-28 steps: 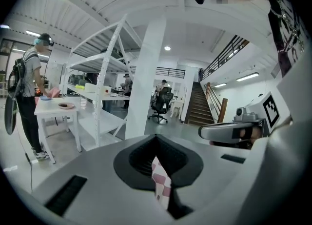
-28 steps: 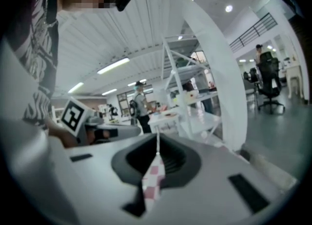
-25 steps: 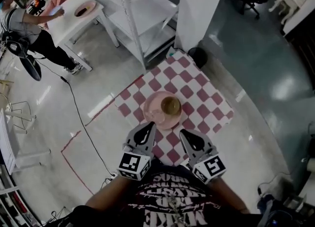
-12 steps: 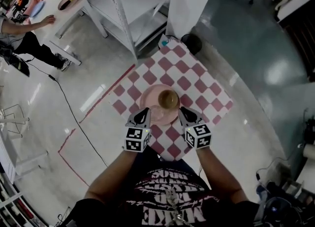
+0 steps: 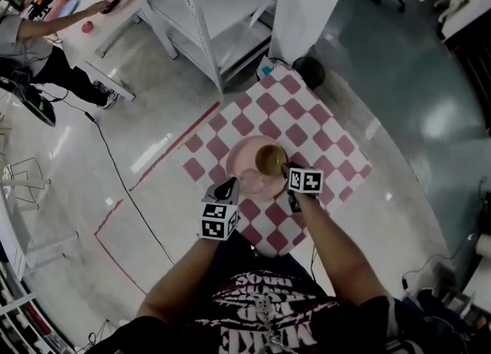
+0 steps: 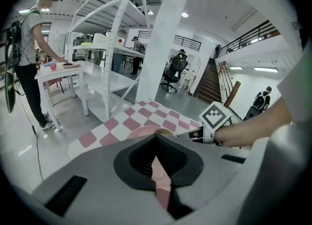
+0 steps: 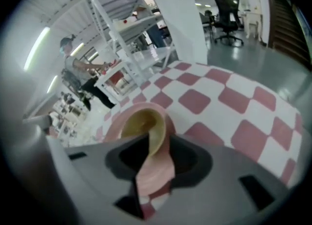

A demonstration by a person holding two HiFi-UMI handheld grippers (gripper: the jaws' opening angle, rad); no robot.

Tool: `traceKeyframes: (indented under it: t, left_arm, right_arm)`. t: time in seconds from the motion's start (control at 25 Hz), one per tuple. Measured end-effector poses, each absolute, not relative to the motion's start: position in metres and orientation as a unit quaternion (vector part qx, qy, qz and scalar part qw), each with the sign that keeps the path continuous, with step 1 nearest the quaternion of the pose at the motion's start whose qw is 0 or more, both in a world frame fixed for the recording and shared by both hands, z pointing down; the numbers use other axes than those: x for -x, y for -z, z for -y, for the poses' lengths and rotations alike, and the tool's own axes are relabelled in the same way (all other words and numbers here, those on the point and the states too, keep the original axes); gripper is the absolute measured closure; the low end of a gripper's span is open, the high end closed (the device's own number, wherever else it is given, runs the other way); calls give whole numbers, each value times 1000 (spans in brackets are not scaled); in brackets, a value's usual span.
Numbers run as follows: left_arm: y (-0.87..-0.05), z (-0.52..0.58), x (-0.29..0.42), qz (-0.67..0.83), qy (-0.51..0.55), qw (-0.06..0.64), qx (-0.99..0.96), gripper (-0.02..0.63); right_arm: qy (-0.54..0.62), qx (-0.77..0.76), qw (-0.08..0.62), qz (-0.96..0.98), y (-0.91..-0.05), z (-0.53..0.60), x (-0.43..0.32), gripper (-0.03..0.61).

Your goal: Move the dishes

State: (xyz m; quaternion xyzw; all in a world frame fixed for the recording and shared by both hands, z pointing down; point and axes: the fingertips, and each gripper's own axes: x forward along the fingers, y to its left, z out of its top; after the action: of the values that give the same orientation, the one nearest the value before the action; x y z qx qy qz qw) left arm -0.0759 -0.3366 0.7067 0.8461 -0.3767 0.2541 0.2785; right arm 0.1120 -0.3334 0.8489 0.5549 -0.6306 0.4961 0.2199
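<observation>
A red-and-white checked counter carries a pink plate near its middle, with a yellowish bowl on the plate's right part. The left tool hangs at the plate's near-left edge, jaws pressed together on nothing. The right tool is at the bowl's right rim. Its jaws have just been opening and stand spread, the rim between them. The lettering on the person's shirt is unreadable.

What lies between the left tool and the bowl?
Only a bare stretch of the pink plate under the bowl, up to the left tool; the head view shows it.
</observation>
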Motion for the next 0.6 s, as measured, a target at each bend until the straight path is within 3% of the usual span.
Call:
traceKeyframes:
  t: [0.16,0.32,0.48,0.6]
  left_arm:
    - [-712,329,86,381,-264,276,-842,591]
    - [-722,324,100,391,-278,281,-831,591]
    - [-720,322,101,387,-280,278,-833,591]
    - [-717,323,101,384,-280,276,-836,591]
  right_arm:
    - [-537,-554,206,602,-877,338,-110,434]
    - [-533,-550,239,597,-891,341,-100,439]
    - [-519,-570,269,578,-890,342,-109,525]
    - [-515,-586,251,572,-872,341,-128,538]
